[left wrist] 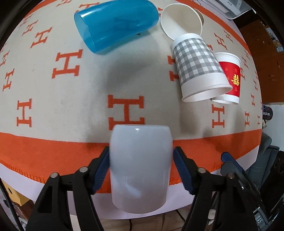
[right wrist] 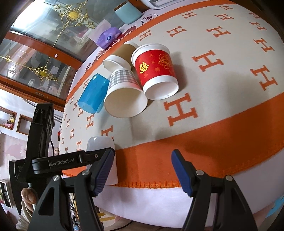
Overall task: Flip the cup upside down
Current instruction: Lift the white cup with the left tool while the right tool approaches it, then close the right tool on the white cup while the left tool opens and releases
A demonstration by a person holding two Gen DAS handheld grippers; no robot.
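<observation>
A pale grey-white ceramic cup (left wrist: 140, 168) sits between the blue pads of my left gripper (left wrist: 141, 168), closed end toward the table. The jaws stand at its two sides and grip it near the table's front edge. The same cup shows in the right wrist view (right wrist: 101, 147), held by the left gripper's black finger. My right gripper (right wrist: 142, 170) is open and empty over the orange border of the cloth.
On the H-patterned cloth (left wrist: 53, 99) lie a blue plastic cup (left wrist: 115, 23), a grey checked paper cup (left wrist: 198, 67), a red paper cup (left wrist: 229, 78) and a white-lined paper cup (left wrist: 181, 19). A light blue mug (right wrist: 127, 12) stands at the far edge.
</observation>
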